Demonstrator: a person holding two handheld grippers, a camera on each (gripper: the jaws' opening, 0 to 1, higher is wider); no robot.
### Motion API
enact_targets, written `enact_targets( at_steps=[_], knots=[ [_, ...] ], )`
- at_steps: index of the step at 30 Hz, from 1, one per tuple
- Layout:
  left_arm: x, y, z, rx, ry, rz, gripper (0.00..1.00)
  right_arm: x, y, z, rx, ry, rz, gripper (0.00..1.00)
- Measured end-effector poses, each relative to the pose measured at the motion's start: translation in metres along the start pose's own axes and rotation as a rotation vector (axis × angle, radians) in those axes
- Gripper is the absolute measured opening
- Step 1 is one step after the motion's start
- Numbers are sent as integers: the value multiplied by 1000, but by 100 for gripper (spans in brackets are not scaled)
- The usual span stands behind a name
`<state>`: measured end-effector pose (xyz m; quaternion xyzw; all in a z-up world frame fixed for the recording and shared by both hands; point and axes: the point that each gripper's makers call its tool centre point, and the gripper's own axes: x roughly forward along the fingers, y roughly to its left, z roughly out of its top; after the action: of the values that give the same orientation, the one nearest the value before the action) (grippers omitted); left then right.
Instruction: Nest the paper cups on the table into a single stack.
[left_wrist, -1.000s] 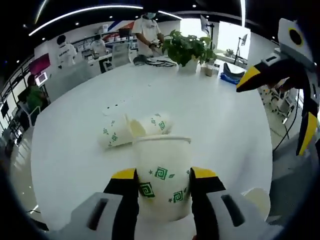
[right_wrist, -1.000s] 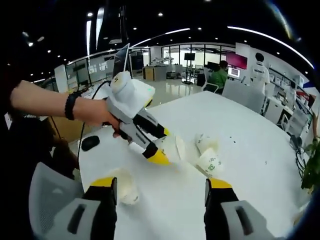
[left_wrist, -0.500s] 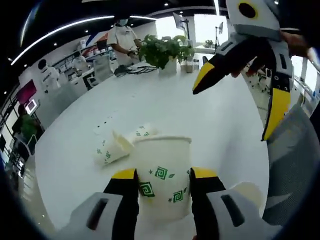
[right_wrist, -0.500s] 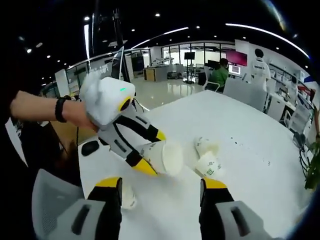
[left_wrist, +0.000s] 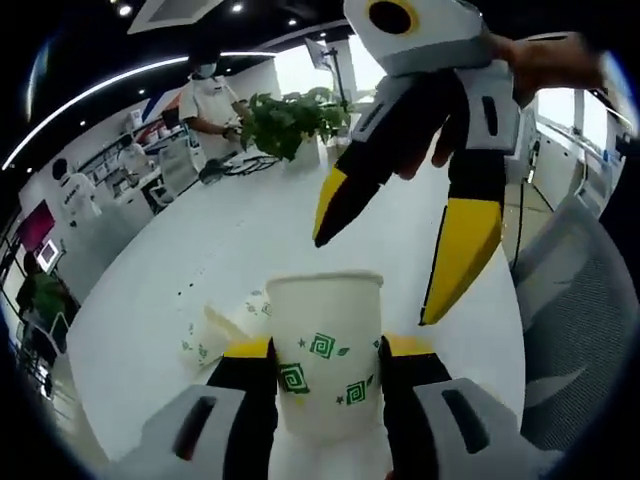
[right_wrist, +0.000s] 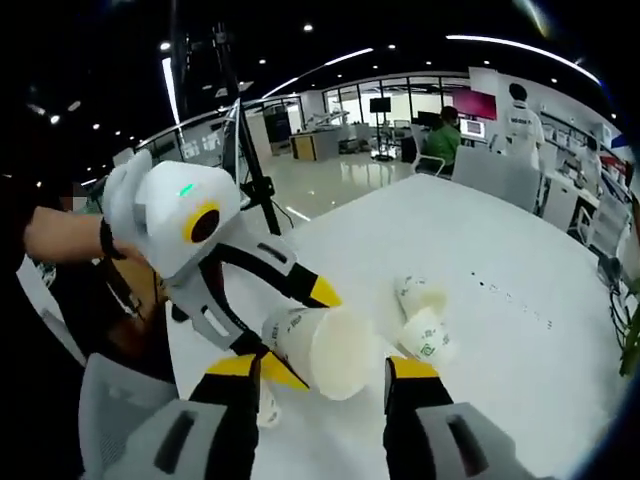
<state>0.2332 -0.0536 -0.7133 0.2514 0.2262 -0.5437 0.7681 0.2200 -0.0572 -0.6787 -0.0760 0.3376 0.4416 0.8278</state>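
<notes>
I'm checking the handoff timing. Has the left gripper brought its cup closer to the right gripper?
Yes. In the right gripper view, the left gripper has carried its paper cup away from the lying cups, toward the right gripper.

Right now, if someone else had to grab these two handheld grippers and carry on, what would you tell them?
Left gripper: shut on a paper cup, held up off the table.
Right gripper: open, holding nothing, its tips close to the held cup's mouth.
Two more cups lie on their sides, close together, on the white table. Another cup shows partly behind the right gripper's jaw, near the table's edge.
Done: one cup picked up; nothing looks nested yet.
Left: probably bring the held cup to the lying ones, slide each into the next, then add the one near the edge for a single stack.
</notes>
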Motion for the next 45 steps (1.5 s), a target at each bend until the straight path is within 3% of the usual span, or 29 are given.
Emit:
enact_targets(
  at_steps=[6, 8, 17, 22, 28, 32, 36, 45],
  knots=[
    [-2, -5, 3, 49, -7, -25, 39, 7, 6, 1, 32, 26, 41, 40],
    [-2, -6, 3, 65, -8, -28, 39, 3, 17, 2, 41, 31, 59, 38],
    [-4, -13, 7, 114, -11, -29, 39, 13, 22, 5, 61, 59, 104, 23],
    [-3, -17, 11, 128, -22, -31, 39, 20, 30, -1, 63, 90, 134, 21],
    [-5, -25, 16, 154, -28, -35, 39, 27, 30, 1, 94, 88, 155, 15],
    [-7, -28, 18, 169, -29, -34, 39, 23, 41, 0, 115, 91, 172, 12],
    [-10, -32, 19, 181, -29, -31, 38, 26, 42, 1, 126, 88, 193, 1],
    [-11, -31, 12, 170, -22, -18, 44, 26, 53, -10, 108, 124, 185, 0]
  ],
)
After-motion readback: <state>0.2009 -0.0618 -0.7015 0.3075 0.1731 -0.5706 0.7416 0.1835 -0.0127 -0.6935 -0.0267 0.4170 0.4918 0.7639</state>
